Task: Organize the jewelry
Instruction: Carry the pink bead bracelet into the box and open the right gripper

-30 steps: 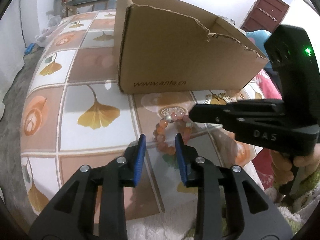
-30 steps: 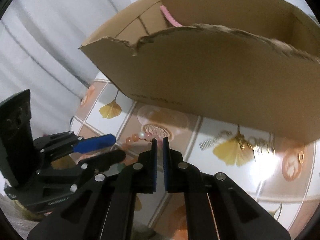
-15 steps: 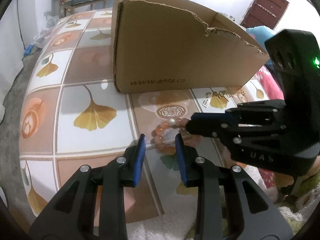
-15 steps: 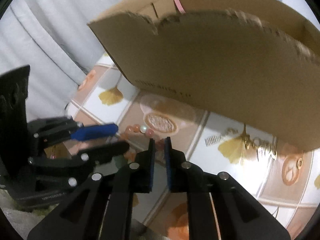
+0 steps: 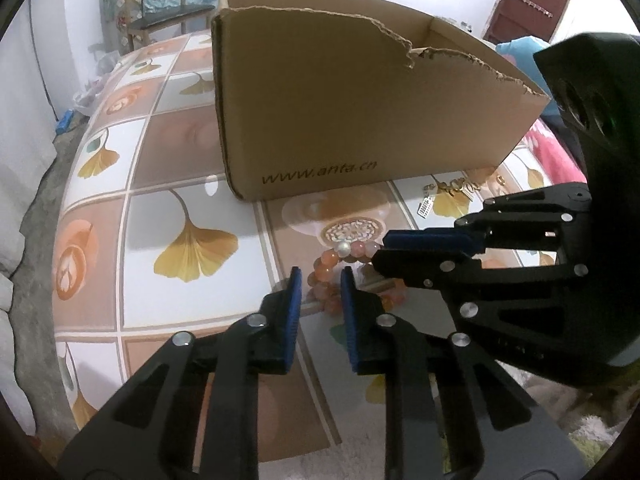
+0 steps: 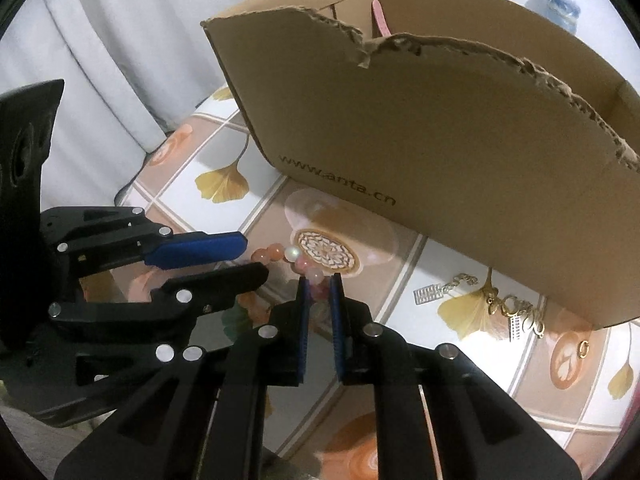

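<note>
Right wrist view: right gripper (image 6: 318, 280) is closed on the bead bracelet (image 5: 352, 250), which lies on the tabletop (image 5: 160, 208) just in front of the cardboard box (image 5: 360, 120). Left gripper (image 5: 318, 276) has just been closing around beads; contact is not discernible. Risk: opposed pulls could strain the bracelet cord. Glossy ginkgo-patterned tabletop; white curtain (image 6: 120, 40) behind the box.
</note>
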### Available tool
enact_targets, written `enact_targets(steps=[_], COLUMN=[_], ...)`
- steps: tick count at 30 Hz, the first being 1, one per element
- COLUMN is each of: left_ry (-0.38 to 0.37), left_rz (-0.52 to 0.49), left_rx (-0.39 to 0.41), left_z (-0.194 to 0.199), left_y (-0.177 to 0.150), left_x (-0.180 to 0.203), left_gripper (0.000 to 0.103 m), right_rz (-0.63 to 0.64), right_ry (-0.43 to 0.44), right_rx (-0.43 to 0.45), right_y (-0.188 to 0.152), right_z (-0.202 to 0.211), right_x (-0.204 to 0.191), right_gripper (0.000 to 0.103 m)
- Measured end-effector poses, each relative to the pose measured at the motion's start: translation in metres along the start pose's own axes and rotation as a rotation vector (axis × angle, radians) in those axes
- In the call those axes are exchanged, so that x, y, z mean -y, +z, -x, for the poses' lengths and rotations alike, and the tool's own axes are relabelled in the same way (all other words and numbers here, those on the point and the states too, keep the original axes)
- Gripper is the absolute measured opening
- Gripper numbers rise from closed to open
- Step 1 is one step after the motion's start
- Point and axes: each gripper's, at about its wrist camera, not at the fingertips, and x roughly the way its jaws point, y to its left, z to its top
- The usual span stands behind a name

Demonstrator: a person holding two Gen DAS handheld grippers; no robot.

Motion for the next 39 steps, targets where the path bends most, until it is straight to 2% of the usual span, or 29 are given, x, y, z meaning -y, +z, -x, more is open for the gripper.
enact_targets(steps=[7,13,16,23,26,29,31,34,37,39], left_ry=[-0.011,-0.003,-0.006,-0.005,-0.002,0.016,0.022,0.020,0.026,0.033], left_rz=[0.010,-0.016,-0.040,-0.168,-0.218,-0.269,-0.295,-0.297,-0.274,-0.252], left_rx=[0.027,0.094,0.152,0.342,0.388,0.416,0.402,0.334,0.237,0.144], left_z=[0.001,0.028,0.052,0.119,0.133,0.135,0.127,0.101,0.067,0.039], left_y=[-0.003,0.002,0.012,0.059,0.089,0.118,0.136,0.158,0.169,0.171], left_x=[0.002,0.013,0.020,0.042,0.048,0.053,0.052,0.044,0.032,0.023], left_gripper=[0.008,0.008,0.008,0.008,0.008,0.008,0.008,0.008,0.008,0.008], right_rz=[-0.010,-0.004,0.015,0.064,0.079,0.084,0.063,0.031,-0.028,-0.062], right_ry=[-0.024,-0.027,-0.034,-0.072,-0.095,-0.067,-0.020,0.036,0.116,0.160], right_rx=[0.038,0.104,0.157,0.368,0.408,0.401,0.359,0.284,0.180,0.120], right_y=[-0.003,-0.013,-0.012,0.020,0.045,0.072,0.091,0.111,0.124,0.125], right_z=[0.006,0.053,0.082,0.160,0.175,0.177,0.168,0.146,0.114,0.095], right_x=[-0.003,0.004,0.001,0.002,0.010,0.027,0.044,0.063,0.083,0.093], right_gripper=[0.010,0.010,0.010,0.010,0.010,0.010,0.010,0.010,0.010,0.010])
